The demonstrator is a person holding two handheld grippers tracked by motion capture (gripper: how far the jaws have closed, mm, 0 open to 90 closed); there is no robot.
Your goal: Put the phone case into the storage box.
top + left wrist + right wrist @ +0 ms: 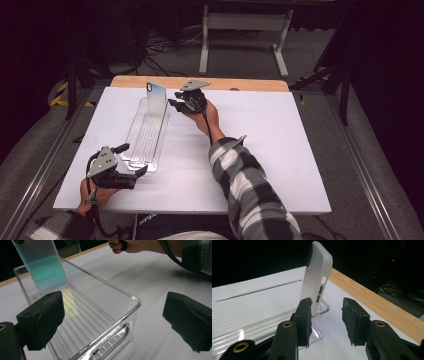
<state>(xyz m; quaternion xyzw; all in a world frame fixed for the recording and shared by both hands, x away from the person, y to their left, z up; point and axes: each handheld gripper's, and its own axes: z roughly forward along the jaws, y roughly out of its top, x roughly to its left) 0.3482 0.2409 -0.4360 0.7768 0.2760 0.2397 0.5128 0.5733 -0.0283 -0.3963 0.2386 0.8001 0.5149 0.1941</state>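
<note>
- where the white counter point(280, 150) meets its wooden far edge, a phone point(156, 98) in a pale, frosted case stands upright in the far end of a clear plastic tray point(142, 145), leaning against the tray's far wall.
- the tray is long and narrow with a ribbed floor, and lies lengthwise on the left half of the counter, running away from the person.
- the right hand-held gripper point(176, 104) sits just beside the phone at the tray's far right corner, held in the person's right hand point(207, 114), whose plaid sleeve point(245, 185) stretches across the counter.
- in the right gripper view its two black jaws stand parted and grip nothing: the left pad is just in front of the phone's point(317, 277) side edge with its buttons, whether it touches i cannot tell, and the right pad stands clear over the bare counter, with the tray's corner point(323, 311) behind the gap.
- the left hand-held gripper point(134, 159) rests at the tray's near end, close to the counter's near left corner.
- in the left gripper view its jaws are wide open, one pad on each side of the tray's near corner point(135, 302), not pressing on it.
- that view also shows the phone point(41, 265) blurred at the tray's far end and the right hand point(130, 245) beyond.
</note>
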